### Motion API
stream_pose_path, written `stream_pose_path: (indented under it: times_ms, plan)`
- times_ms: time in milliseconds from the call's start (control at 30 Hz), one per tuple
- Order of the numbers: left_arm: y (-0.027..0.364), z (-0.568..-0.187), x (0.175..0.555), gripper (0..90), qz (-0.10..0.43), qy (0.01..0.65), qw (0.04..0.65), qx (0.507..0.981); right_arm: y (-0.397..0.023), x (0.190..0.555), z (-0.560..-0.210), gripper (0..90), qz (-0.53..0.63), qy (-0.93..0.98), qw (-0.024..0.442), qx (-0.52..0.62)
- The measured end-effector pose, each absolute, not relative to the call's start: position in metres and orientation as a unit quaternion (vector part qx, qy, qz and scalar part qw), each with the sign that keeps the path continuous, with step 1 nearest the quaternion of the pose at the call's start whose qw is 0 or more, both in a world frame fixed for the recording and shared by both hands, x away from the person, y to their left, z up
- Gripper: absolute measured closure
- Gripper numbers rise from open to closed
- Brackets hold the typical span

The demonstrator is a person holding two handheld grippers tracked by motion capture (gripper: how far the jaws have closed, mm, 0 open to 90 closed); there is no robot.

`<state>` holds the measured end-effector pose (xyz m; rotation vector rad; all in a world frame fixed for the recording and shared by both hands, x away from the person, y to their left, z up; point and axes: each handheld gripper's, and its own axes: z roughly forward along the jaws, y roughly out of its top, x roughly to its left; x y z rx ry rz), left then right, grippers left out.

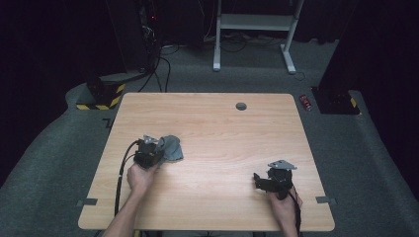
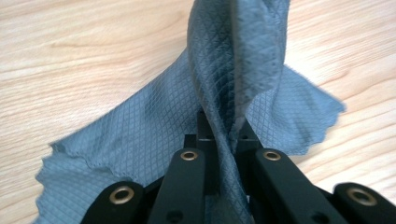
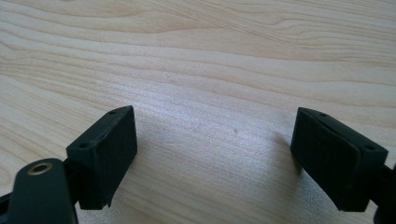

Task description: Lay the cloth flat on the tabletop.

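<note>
A grey-blue cloth (image 1: 170, 147) with a diamond weave lies bunched on the left part of the wooden table (image 1: 222, 123). My left gripper (image 1: 157, 150) is at its near edge, held by a hand. In the left gripper view the jaws stand pressed together on a fold of the cloth (image 2: 140, 135), which rises in a ridge between them. My right gripper (image 1: 257, 181) rests low over bare wood at the near right. Its two pads (image 3: 105, 154) stand wide apart with nothing between them, and the gripper's middle (image 3: 215, 156) is over wood grain.
A round grey grommet (image 1: 241, 106) sits near the table's far edge. Beyond the table are a white desk frame (image 1: 254, 29), a black-and-yellow striped block (image 1: 101, 96) and a red can (image 1: 307, 102) on the carpet.
</note>
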<state>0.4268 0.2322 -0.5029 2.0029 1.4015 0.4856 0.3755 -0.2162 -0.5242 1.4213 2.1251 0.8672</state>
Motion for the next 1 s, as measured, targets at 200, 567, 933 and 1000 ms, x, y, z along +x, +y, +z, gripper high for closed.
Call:
stream_pose_path:
  times_ms: [200,567,933,1000]
  plan:
    - [0.227,-0.5,0.424,86.3,0.177,0.522,0.334,0.764,-0.216,0.375,-0.524,14.2,0.314,0.768,0.219,0.514]
    - [0.194,-0.477,0.423,86.4,0.164,0.472,0.365,0.785,-0.216,0.376,-0.524,14.2,0.314,0.768,0.219,0.514]
    - [0.153,-0.465,0.431,86.3,0.134,0.432,0.398,0.798,-0.216,0.376,-0.524,14.2,0.314,0.768,0.219,0.514]
    - [0.147,-0.466,0.434,86.3,0.127,0.43,0.394,0.802,-0.216,0.376,-0.524,14.2,0.314,0.768,0.219,0.514]
